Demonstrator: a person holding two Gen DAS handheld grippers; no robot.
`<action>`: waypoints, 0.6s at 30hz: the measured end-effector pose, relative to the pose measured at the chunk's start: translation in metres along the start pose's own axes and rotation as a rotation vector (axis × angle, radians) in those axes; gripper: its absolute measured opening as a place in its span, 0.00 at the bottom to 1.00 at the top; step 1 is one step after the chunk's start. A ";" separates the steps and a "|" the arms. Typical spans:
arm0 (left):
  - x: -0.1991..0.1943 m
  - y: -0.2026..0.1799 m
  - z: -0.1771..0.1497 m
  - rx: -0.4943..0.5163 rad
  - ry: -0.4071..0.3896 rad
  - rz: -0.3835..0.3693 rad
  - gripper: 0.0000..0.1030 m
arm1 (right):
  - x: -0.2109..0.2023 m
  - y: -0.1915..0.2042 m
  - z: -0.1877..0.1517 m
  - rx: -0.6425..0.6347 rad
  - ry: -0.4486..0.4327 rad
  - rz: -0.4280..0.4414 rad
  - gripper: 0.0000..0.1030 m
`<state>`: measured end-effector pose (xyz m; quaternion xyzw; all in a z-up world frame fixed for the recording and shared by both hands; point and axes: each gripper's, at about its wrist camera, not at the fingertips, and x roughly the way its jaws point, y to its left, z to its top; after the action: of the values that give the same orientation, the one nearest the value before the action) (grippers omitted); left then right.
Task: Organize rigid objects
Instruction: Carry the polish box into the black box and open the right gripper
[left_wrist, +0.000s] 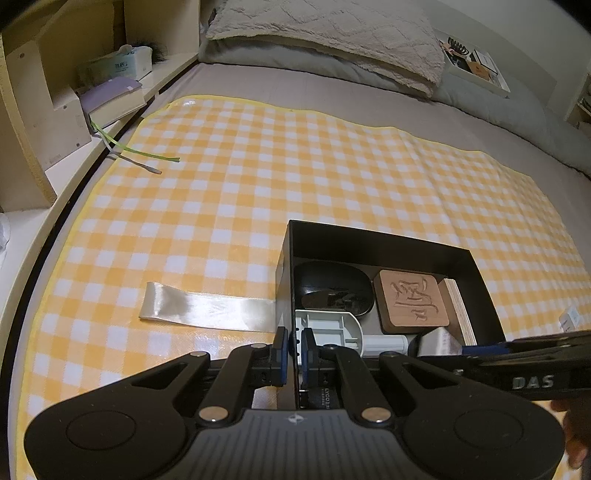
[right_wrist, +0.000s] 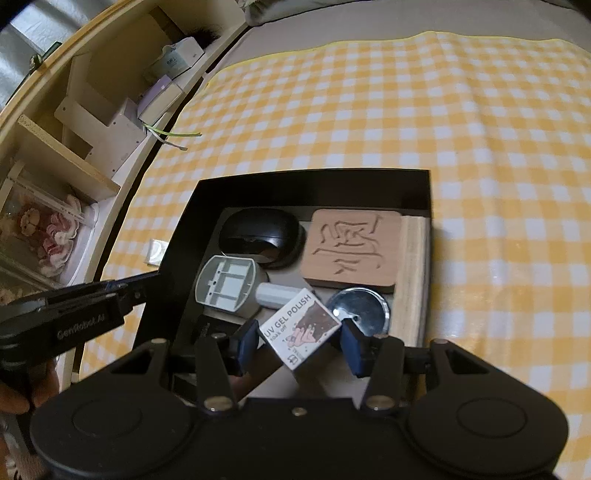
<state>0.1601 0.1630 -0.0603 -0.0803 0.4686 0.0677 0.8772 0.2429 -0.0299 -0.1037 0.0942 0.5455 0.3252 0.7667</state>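
Observation:
A black open box (left_wrist: 373, 240) (right_wrist: 177, 236) sits on the yellow checked cloth. It holds a black mouse (left_wrist: 332, 291) (right_wrist: 258, 232), a carved wooden coaster (left_wrist: 410, 299) (right_wrist: 351, 251), a plywood block (left_wrist: 460, 310) (right_wrist: 415, 266), a grey plastic part (left_wrist: 328, 328) (right_wrist: 227, 286) and a round metal lid (right_wrist: 360, 308). My left gripper (left_wrist: 293, 354) is shut on the box's left wall. My right gripper (right_wrist: 299, 341) holds a white UV gel polish box (right_wrist: 299, 334) between its pads, tilted, just above the box's near end.
A shiny white ribbon (left_wrist: 207, 308) lies on the cloth left of the box. A shelf unit with books and a tissue box (left_wrist: 118, 66) runs along the left. Pillows (left_wrist: 325, 40) lie at the far end of the bed.

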 end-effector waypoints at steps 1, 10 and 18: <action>0.000 -0.001 0.000 -0.002 -0.001 0.000 0.07 | 0.003 0.003 0.000 0.013 0.000 -0.004 0.50; -0.005 0.002 0.000 -0.009 -0.009 -0.007 0.07 | 0.004 0.024 0.000 -0.002 0.013 0.032 0.61; -0.006 0.002 -0.001 -0.011 -0.010 -0.011 0.07 | 0.002 0.018 0.002 -0.019 0.021 0.012 0.61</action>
<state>0.1560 0.1644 -0.0563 -0.0874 0.4635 0.0659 0.8793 0.2378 -0.0146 -0.0954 0.0867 0.5498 0.3357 0.7599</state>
